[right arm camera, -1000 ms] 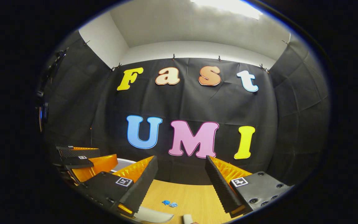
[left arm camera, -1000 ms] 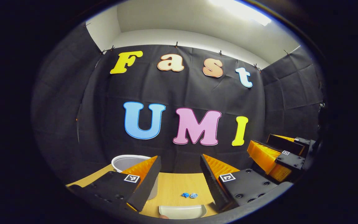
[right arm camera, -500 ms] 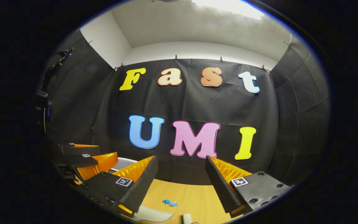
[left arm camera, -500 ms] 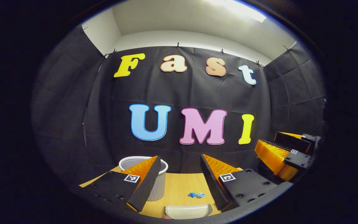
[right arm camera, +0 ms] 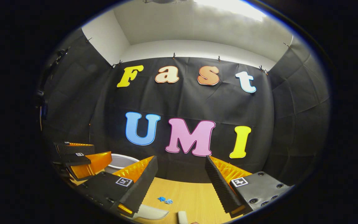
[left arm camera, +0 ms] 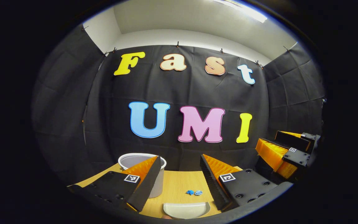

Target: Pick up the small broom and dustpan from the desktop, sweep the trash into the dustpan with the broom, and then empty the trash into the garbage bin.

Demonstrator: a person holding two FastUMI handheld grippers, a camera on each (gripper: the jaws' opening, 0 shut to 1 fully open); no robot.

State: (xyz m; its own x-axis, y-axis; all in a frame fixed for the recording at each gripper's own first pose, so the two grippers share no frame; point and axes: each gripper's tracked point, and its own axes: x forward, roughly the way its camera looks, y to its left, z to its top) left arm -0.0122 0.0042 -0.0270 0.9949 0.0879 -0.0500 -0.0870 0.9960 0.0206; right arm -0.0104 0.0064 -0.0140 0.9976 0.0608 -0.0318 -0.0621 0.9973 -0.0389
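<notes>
Your left gripper point(left arm camera: 179, 174) and right gripper point(right arm camera: 180, 174) hung apart, empty, above dustpan point(left arm camera: 185, 210); you needed a square, level descent.

Blue trash point(left arm camera: 194, 192), white dustpan point(left arm camera: 185, 210), seemingly pale grey bin point(left arm camera: 157, 183), tan desktop point(left arm camera: 176, 183).

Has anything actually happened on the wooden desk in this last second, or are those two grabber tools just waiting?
Almost nothing. Both grippers drifted slightly, so the views shifted, yet the left gripper and right gripper stay open, holding nothing. The blue scraps of trash, the white plastic dustpan, the grey round bin and the white broom handle lie untouched.
</notes>
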